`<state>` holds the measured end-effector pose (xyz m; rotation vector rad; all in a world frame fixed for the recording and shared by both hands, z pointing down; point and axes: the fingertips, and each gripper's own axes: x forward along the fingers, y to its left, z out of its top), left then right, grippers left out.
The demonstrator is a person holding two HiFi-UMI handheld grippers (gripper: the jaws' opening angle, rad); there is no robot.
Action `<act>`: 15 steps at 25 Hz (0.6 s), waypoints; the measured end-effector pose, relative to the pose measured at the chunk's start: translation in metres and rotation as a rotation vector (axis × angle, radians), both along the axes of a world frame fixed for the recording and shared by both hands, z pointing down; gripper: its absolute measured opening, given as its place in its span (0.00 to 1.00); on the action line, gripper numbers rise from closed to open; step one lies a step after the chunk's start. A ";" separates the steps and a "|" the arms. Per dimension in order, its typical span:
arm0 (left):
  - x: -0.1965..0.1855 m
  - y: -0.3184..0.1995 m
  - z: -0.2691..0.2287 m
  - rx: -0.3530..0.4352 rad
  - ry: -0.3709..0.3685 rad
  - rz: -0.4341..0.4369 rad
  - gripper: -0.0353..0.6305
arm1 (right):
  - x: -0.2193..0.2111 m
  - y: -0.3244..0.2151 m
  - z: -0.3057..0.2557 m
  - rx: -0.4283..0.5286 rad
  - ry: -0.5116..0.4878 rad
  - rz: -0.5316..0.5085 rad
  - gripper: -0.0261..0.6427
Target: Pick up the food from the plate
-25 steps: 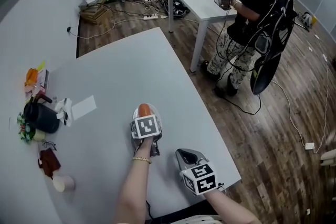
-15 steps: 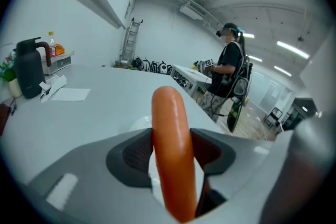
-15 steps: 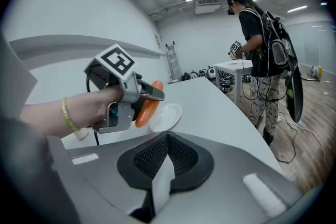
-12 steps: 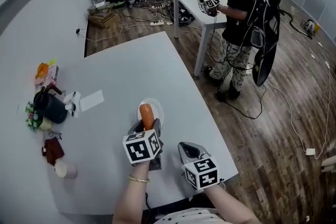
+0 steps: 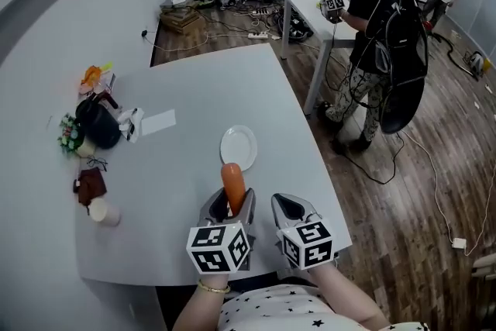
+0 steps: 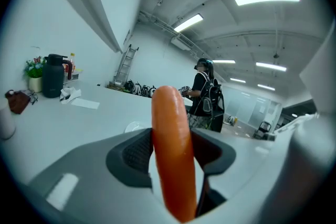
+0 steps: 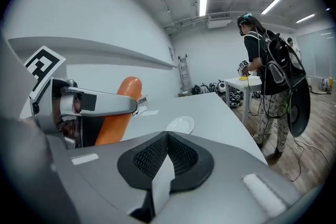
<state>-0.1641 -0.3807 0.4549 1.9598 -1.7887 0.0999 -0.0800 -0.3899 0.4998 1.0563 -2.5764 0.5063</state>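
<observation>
An orange sausage (image 5: 232, 181) stands upright between the jaws of my left gripper (image 5: 230, 201), held above the grey table (image 5: 194, 97) and nearer to me than the white plate (image 5: 239, 146), which is bare. In the left gripper view the sausage (image 6: 169, 139) fills the gap between the dark pads, and the plate (image 6: 134, 126) shows small behind it. My right gripper (image 5: 291, 207) hovers just right of the left one, shut with nothing in it. From the right gripper view (image 7: 167, 157) the sausage (image 7: 119, 110) and the plate (image 7: 180, 125) show to the left and ahead.
A black jug (image 5: 99, 124), a small plant (image 5: 70, 134), a brown cloth (image 5: 91, 184), a paper cup (image 5: 104, 213) and a paper sheet (image 5: 159, 122) lie along the table's left side. A person with a backpack (image 5: 384, 35) stands by a white table (image 5: 314, 4) beyond the right edge.
My left gripper has lifted the sausage off the plate and drawn it back toward me. The plate now lies bare. The right gripper stayed beside it.
</observation>
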 end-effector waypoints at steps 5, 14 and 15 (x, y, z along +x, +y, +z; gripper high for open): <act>0.009 0.015 -0.007 0.028 0.005 0.012 0.39 | -0.001 0.009 -0.016 0.061 -0.006 -0.012 0.04; 0.010 0.025 -0.009 0.024 0.024 0.019 0.39 | 0.002 0.022 -0.030 0.101 -0.005 0.005 0.04; 0.010 0.025 -0.009 0.025 0.026 0.021 0.39 | 0.003 0.024 -0.029 0.101 -0.003 0.007 0.04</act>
